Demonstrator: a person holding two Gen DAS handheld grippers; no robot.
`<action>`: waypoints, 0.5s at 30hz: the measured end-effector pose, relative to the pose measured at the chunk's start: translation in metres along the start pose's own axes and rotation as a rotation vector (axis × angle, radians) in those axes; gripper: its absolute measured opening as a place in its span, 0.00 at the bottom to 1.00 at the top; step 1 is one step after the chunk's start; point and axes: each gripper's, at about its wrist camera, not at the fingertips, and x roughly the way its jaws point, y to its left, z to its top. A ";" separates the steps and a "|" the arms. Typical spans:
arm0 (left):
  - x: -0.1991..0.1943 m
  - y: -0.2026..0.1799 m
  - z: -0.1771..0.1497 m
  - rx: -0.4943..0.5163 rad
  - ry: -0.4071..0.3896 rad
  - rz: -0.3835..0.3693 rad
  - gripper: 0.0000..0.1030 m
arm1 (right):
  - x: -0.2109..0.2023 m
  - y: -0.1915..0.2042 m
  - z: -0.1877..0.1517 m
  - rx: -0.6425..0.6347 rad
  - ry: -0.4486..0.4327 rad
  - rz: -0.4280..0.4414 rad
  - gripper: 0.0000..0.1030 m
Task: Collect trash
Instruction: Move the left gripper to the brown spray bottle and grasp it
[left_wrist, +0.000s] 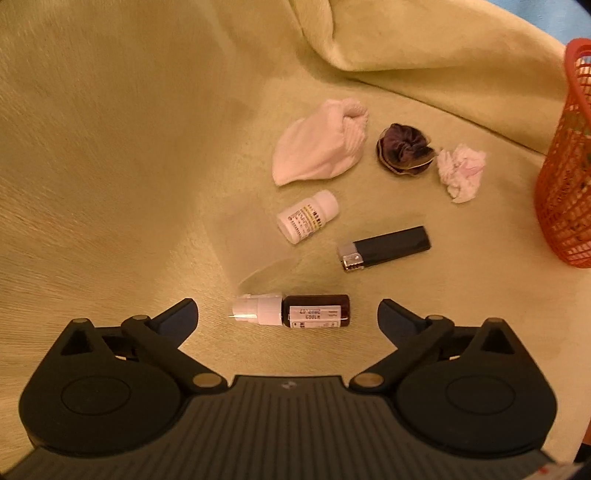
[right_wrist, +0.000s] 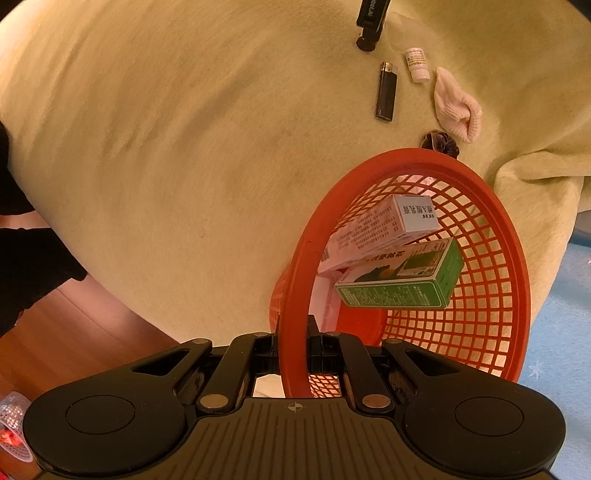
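- Bottle first: the brown spray bottle (left_wrist: 295, 312) lies on its side on the yellow-green cover (left_wrist: 110, 184), dead ahead of your left gripper (left_wrist: 288, 314) and framed between its two fingers.
- Left gripper state: released, jaws spread wide, nothing pressed by either pad. The bottle sits in the gap with bare cover showing at both ends.
- Long axis, the point that matters: the bottle runs crosswise in the left wrist view, white nozzle toward the left finger, brown base toward the right. That puts its length along your closing line, so as things stand the jaws would meet it end to end.
- My read: roll the wrist about a quarter turn before closing, so the pads take the round body across its width. An end-on pinch against nozzle and base looks likely to slip.
- Nearer hand: the left, plainly. Your right gripper (right_wrist: 293, 343) is clenched on the rim of the orange basket (right_wrist: 480, 295), so leave it holding.
- Basket lies off to the right edge of the left wrist view, well apart from the bottle; two cartons sit inside it.
- Beyond the bottle, farther from you: a black lighter (left_wrist: 384, 248), a white pill bottle (left_wrist: 307, 216), a white sock (left_wrist: 321, 144), a dark scrunchie (left_wrist: 404, 149), a crumpled tissue (left_wrist: 461, 171).
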 end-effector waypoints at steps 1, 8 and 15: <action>0.004 0.001 -0.001 -0.001 0.005 -0.002 0.99 | 0.000 -0.001 0.000 0.003 -0.001 0.002 0.04; 0.024 0.002 -0.004 0.009 0.034 -0.010 0.99 | 0.000 -0.003 0.000 0.009 -0.002 0.008 0.04; 0.036 0.007 -0.005 -0.006 0.049 -0.023 0.98 | 0.000 -0.002 0.001 0.003 -0.004 0.010 0.04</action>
